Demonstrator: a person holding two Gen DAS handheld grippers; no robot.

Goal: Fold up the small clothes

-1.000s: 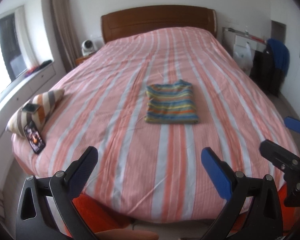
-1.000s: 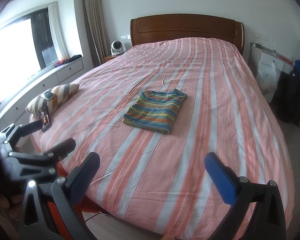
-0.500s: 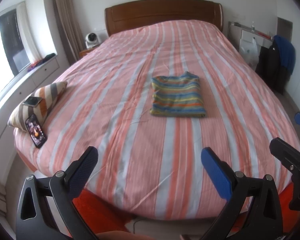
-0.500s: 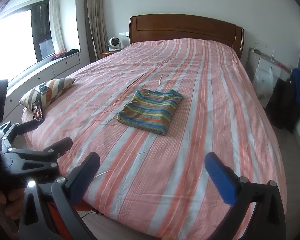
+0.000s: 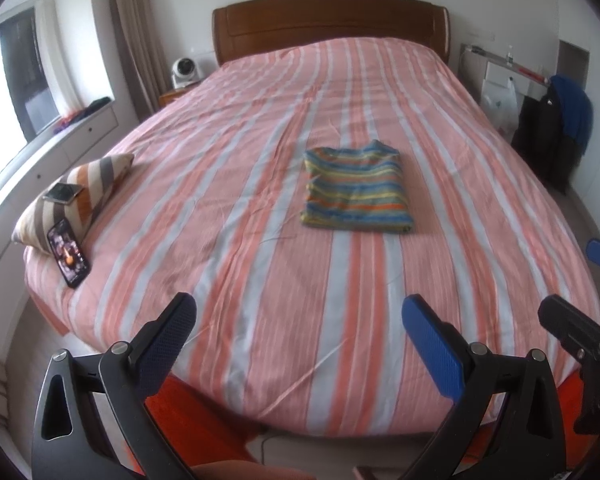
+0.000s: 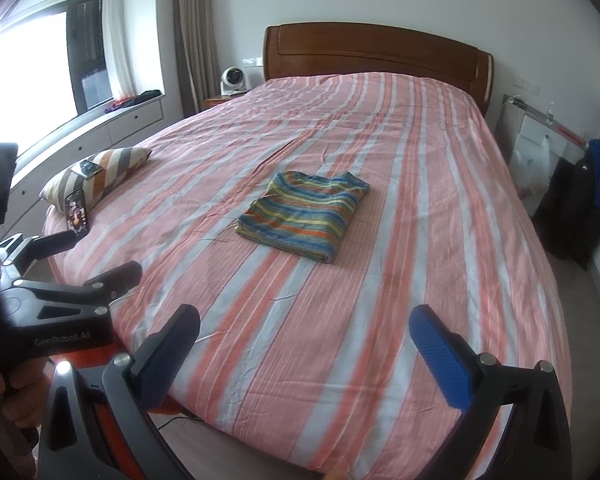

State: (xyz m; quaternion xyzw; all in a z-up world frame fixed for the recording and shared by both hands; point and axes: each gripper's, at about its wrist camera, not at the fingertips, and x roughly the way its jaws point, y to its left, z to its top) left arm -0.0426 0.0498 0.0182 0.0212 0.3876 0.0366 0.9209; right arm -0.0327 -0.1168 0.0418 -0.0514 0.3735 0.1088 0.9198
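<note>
Left gripper (image 5: 298,344): jaws spread wide, nothing between them, held off the foot of the bed, well apart from the folded garment.
Right gripper (image 6: 306,354): jaws also spread wide and empty, off the foot of the bed, beside the left gripper.
Hand (image 6: 18,396): wrapped around the left gripper's handle, seen at the left edge of the right wrist view.
Folded garment (image 5: 356,190): a small multicoloured striped top, folded into a neat rectangle, lying flat near the middle of the bed, touched by neither gripper.
Bed (image 5: 260,184): covered by a pink, orange and pale striped spread; wooden headboard (image 5: 328,20) at its far end.
Pillow (image 5: 76,196): striped brown, grey and white, at the bed's left edge, well to the left of the folded garment.
Phones: one (image 5: 62,193) lies on top of the pillow; another (image 5: 69,254) leans against the pillow's near side, screen lit.
Containers: none can be made out on the bed.
Fan (image 5: 184,72): white, on the bedside stand left of the headboard.
</note>
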